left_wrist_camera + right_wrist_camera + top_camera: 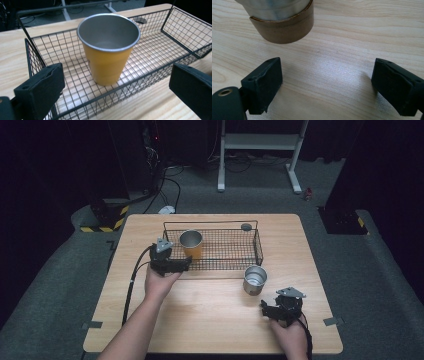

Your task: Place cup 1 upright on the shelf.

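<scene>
Wooden table point(210, 315): two cups point(191, 244), one basket point(235, 251).

We see an orange cup point(191, 244) upright in the wire basket point(257, 245), the left gripper point(181, 264) just beside it, apparently apart. A steel cup point(255, 280) stands near the right gripper point(266, 308).

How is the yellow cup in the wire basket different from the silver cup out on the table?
The yellow cup stands inside the wire basket; the silver cup stands on the bare table in front of the basket. The yellow cup has a yellow outer wall and tapers toward its base; the silver cup is bare metal with a brown band at its base. Both stand upright, open end up, with metal insides, and neither is gripped.
</scene>
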